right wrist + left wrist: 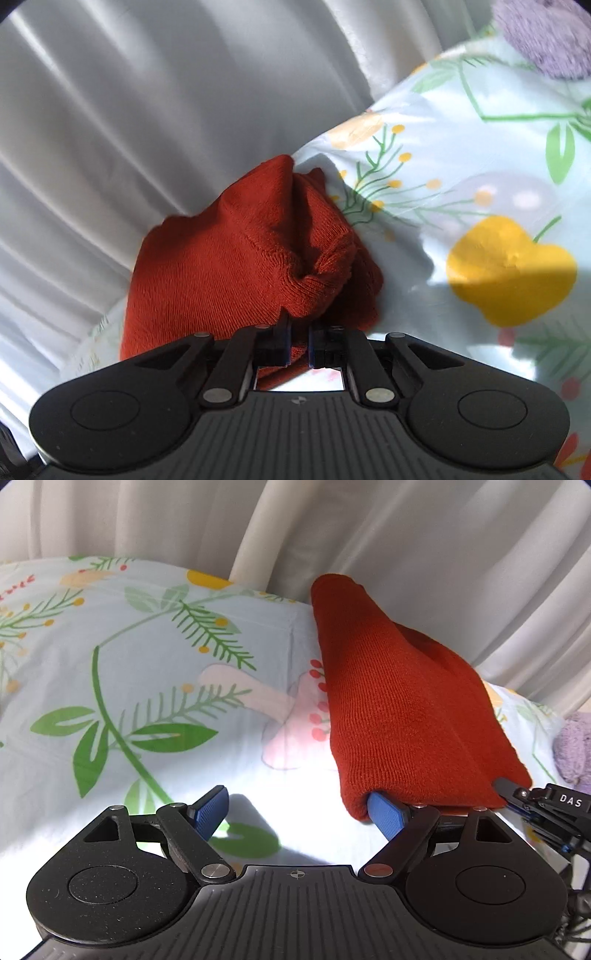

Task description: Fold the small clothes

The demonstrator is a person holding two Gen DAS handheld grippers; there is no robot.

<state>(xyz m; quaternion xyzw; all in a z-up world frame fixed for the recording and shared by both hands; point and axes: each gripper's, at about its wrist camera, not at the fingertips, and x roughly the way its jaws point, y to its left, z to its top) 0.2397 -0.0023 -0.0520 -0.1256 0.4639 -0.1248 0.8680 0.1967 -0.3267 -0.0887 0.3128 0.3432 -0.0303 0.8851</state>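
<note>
A rust-red knit garment (399, 716) lies on the floral sheet (155, 686), stretching from the near right toward the far edge. My left gripper (299, 812) is open wide; its right blue pad (386, 814) sits under the garment's near-left corner, its left pad (210, 808) over bare sheet. My right gripper (298, 343) is shut on the garment's near edge (236, 266), which bunches above the fingers. The right gripper's tip also shows in the left wrist view (509, 790), at the garment's near-right corner.
White pleated curtains (424, 554) hang close behind the bed's far edge. A fuzzy lilac item (546, 33) lies on the sheet to the right; it also shows in the left wrist view (574, 749).
</note>
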